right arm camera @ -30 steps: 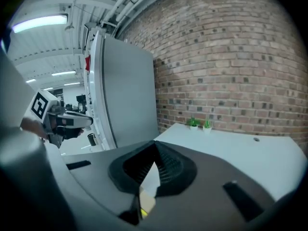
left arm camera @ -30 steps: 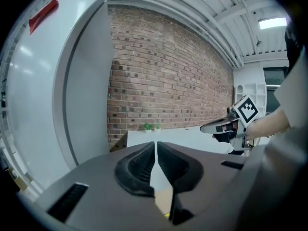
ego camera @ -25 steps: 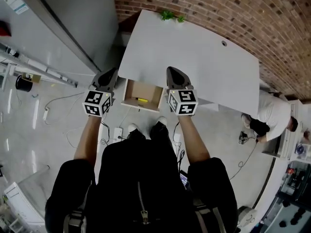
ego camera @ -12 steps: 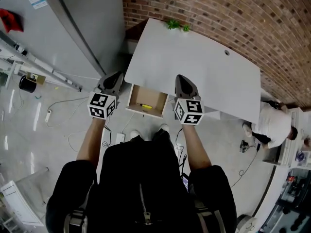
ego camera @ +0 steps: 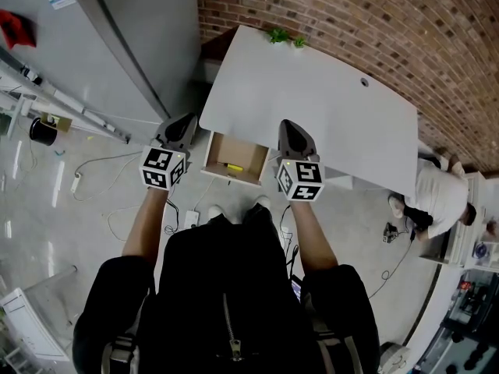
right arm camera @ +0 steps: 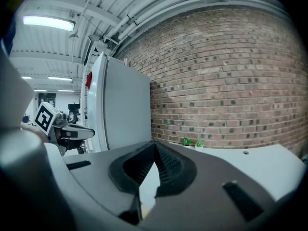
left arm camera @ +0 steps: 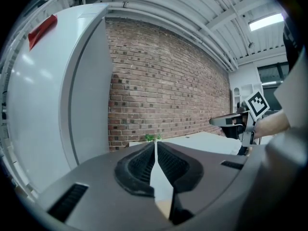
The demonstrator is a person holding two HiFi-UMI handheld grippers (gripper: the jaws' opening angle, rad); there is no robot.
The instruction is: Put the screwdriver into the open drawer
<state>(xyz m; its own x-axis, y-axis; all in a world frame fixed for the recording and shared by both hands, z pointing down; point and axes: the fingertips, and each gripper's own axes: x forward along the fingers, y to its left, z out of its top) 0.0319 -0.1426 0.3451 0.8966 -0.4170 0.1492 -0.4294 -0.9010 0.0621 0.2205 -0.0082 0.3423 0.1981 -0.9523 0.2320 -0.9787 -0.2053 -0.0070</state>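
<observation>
Screwdriver (ego camera: 234,167): a small yellow shape lying inside the open drawer (ego camera: 221,148), near its front edge, with neither gripper touching it.

A brick wall (ego camera: 351,22) runs behind everything. A tall pale cabinet (ego camera: 132,22) stands against it at the left. The floor (ego camera: 62,209) is pale and glossy, with cables (ego camera: 101,162) trailing across it. A white table (ego camera: 312,107) stands with its far edge at the wall, bare on top except for a small hole (ego camera: 364,82) and two little green plants (ego camera: 283,37) at the back edge. At the right, well apart from the table, another person (ego camera: 437,193) in a white top crouches on the floor.

The drawer is pulled out from under the table's near left corner, and its cardboard-brown inside is visible from above. The left gripper (ego camera: 185,121) is held just left of the drawer, off the table's edge, with its jaws pressed together at the tips and nothing between them. The right gripper (ego camera: 287,125) is held just right of the drawer, over the table's near edge, and is likewise clenched and empty. Both point roughly level toward the wall.
</observation>
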